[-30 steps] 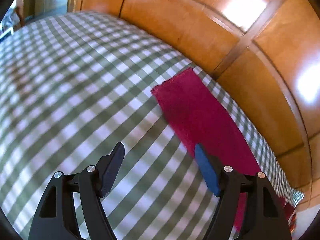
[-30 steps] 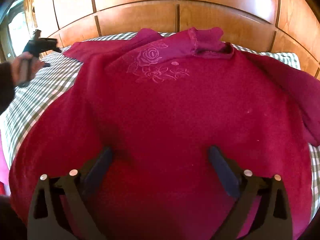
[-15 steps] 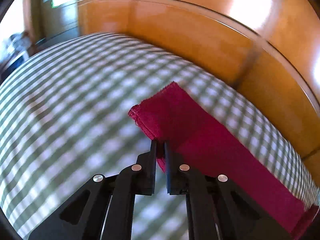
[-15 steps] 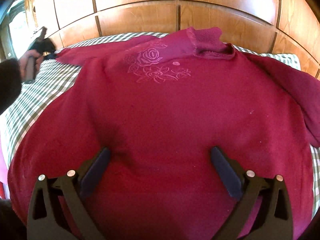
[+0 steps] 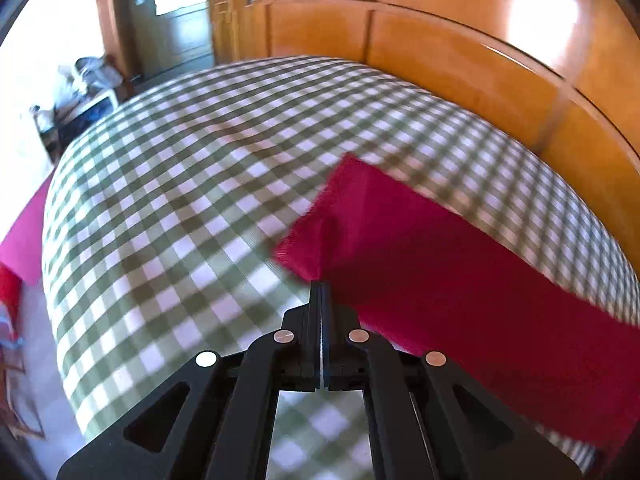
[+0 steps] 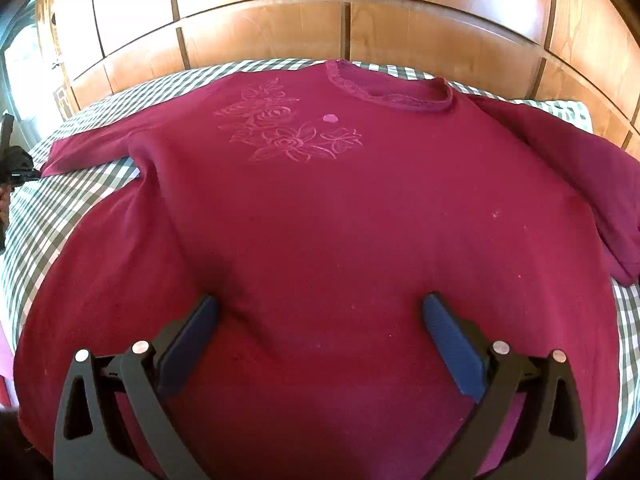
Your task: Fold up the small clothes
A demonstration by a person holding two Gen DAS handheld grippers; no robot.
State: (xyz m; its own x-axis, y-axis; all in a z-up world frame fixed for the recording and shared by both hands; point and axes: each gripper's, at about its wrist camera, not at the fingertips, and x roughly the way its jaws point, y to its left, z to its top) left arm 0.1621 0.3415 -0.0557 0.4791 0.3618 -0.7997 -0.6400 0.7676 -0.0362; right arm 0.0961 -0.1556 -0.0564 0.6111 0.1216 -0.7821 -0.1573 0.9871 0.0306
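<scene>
- The bed [image 5: 192,184], under its green checked cover, carried everything, with the wooden panelled wall [image 6: 260,28] along its far side.
- Your sweater [image 6: 328,216] lay face up and nearly flat across it, neckline far, embroidered flowers [image 6: 288,132] left of centre, the right sleeve [image 6: 624,184] draped toward the near right.
- You were at the first fold, judging by the flat body: the left sleeve [image 5: 420,248] comes in over the chest next, kept flat.
- Your left tool [image 5: 320,292] pointed steeply down with its jaws fully closed, pinching the sleeve's cuff edge.
- Your right tool [image 6: 320,320] hung over the lower body of the sweater, jaws spread wide, gripping nothing.
</scene>
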